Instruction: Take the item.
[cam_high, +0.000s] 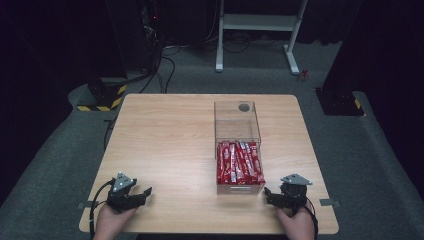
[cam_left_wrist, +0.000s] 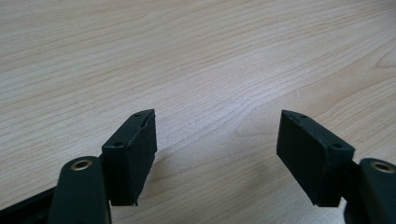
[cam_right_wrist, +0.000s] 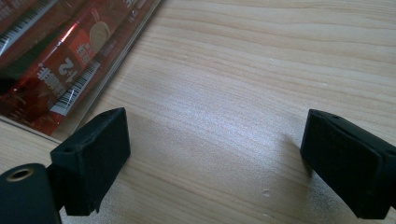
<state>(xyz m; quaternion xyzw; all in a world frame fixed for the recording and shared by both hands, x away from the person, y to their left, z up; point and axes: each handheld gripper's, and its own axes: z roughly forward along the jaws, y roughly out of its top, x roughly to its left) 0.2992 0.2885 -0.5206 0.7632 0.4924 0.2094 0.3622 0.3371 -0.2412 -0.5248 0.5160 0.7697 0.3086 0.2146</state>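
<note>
Red snack packets (cam_high: 239, 162) are packed side by side in a clear plastic drawer (cam_high: 240, 188), pulled out of its clear box (cam_high: 236, 121) at mid-table (cam_high: 165, 145), just beside the right gripper (cam_high: 270, 194). Light, crinkly, slippery foil is judged likely; one packet is best pinched across its narrow width near an end. Both grippers' fingers are held apart on nothing, the left gripper (cam_high: 145, 192) well apart from the drawer. Packet print (cam_right_wrist: 70, 70) is revealed in the right gripper view; the whole layout is given by the high view.

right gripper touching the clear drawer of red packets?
Apart. In the high view, bare table shows between the right gripper and the clear drawer; the right gripper view shows open jaws over bare wood.
</note>
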